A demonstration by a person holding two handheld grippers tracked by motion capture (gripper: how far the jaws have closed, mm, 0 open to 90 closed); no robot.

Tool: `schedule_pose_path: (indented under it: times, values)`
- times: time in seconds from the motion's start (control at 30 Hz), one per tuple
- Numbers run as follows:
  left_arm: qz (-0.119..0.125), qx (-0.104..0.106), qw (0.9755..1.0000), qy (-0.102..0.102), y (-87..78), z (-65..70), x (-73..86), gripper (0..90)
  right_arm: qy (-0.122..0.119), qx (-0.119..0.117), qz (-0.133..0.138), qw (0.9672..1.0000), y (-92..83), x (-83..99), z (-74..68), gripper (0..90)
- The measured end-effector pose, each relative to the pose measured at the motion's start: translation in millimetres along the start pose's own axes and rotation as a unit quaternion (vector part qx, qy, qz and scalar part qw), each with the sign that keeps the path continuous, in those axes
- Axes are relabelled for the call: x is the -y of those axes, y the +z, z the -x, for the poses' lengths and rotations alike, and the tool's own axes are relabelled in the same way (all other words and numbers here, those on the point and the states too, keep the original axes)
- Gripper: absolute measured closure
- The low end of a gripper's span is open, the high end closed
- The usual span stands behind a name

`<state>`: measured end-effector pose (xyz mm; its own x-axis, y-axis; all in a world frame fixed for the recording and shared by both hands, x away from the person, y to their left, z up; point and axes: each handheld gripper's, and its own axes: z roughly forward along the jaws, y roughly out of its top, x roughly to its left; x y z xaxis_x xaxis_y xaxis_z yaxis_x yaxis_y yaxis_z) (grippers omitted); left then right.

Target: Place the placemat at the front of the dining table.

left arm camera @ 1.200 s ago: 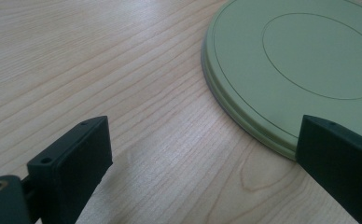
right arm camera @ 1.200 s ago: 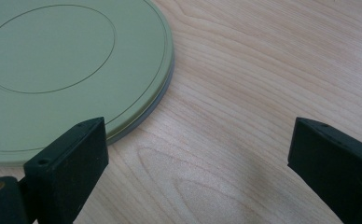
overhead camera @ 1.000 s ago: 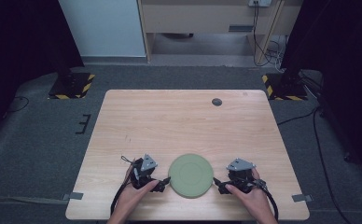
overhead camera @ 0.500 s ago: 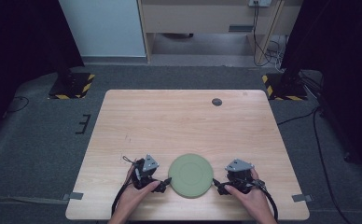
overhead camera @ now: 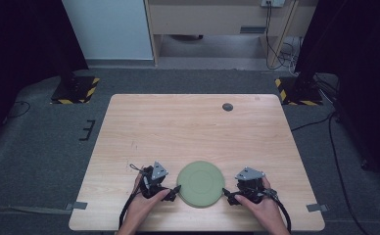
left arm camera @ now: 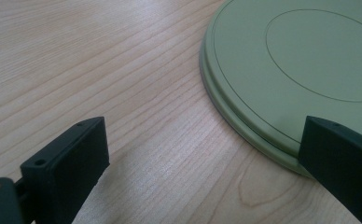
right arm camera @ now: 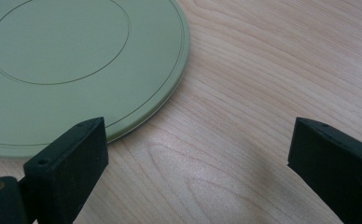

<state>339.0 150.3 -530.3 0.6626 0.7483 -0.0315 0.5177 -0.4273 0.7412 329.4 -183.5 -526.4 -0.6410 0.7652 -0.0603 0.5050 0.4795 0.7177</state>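
Note:
A flat, round, pale green plate [overhead camera: 201, 183] lies on the wooden table [overhead camera: 188, 127] near its front edge. My left gripper [overhead camera: 176, 188] sits at the plate's left rim, open, with nothing between its jaws. In the left gripper view the plate [left arm camera: 300, 79] lies at the upper right, its rim close above the right jaw. My right gripper [overhead camera: 225, 194] is at the plate's right rim, open as well. The right gripper view has the plate [right arm camera: 72, 65] at the upper left, its edge just over the left jaw. A hand holds each gripper.
A small dark round disc [overhead camera: 227, 106] is set in the table near its far edge. Bare wood stretches between it and the plate. Beyond the table stand dark floor mats, black stands with yellow-black bases [overhead camera: 75, 90] and a cabinet with cables.
Both grippers have crept slightly inward toward the plate's rims; the plate has not moved.

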Motion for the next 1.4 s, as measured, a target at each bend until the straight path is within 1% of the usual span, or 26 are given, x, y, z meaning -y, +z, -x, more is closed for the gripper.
schedule_pose_path:
  times: [0.13, 0.4, 0.63, 1.1, 1.23, 1.4]
  values:
    - [0.000, -0.001, 1.0000, -0.002, 1.1, 0.3, -0.6, 0.1, 0.000, 0.000, 0.000, 1.0000, -0.2, 0.0, -0.1, 5.0]
    - [0.001, -0.007, 1.0000, 0.003, 2.3, 1.9, -2.3, 0.1, -0.002, -0.003, 0.000, 1.0000, -0.2, -0.1, -0.8, 4.9]
    - [0.000, -0.013, 0.9999, 0.009, 3.0, 3.8, -4.0, 0.1, -0.003, -0.001, 0.001, 1.0000, -0.6, 0.0, -0.7, 4.6]
    - [0.000, -0.017, 0.9998, 0.010, 5.0, 4.6, -6.2, 0.1, -0.002, 0.001, 0.002, 1.0000, -2.0, 2.1, -1.9, 4.9]
    - [0.001, -0.017, 0.9998, 0.010, 5.7, 4.6, -6.8, 0.1, -0.007, 0.000, 0.001, 1.0000, -2.7, 2.7, -2.3, 4.8]
    - [0.000, -0.017, 0.9998, 0.010, 6.1, 4.4, -7.2, 0.1, -0.008, -0.001, 0.002, 1.0000, -3.3, 3.0, -3.7, 4.7]
